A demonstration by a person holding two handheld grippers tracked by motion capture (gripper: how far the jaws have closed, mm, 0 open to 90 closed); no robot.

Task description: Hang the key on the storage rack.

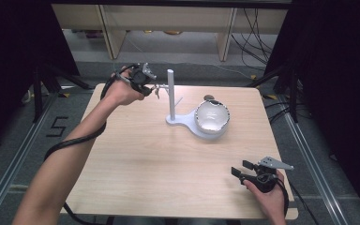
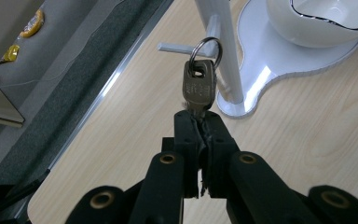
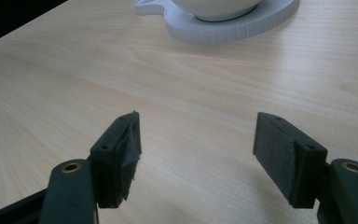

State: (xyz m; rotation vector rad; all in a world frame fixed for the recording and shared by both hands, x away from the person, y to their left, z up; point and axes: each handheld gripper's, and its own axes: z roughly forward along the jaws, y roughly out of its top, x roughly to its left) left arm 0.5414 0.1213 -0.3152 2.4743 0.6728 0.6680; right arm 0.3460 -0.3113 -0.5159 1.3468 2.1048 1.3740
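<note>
My left gripper (image 2: 199, 122) is shut on the blade of a silver key (image 2: 198, 86), whose ring (image 2: 205, 50) hangs close to a thin white peg (image 2: 175, 46) sticking out of the white post (image 2: 223, 51). From above, the left gripper (image 1: 151, 89) is held at the table's far left, just left of the post (image 1: 170, 91). The post rises from a flat white stand (image 1: 180, 121) that also carries a white bowl (image 1: 211, 117). At the near right corner my right gripper (image 1: 240, 169) stands open over bare wood, nothing between its pads (image 3: 279, 156).
The light wooden table (image 1: 159, 159) has its far edge just behind the left gripper. Beyond it lie grey floor, wooden shelving and cables. Dark curtains and black stands flank both sides. The left gripper's cable trails along the person's forearm.
</note>
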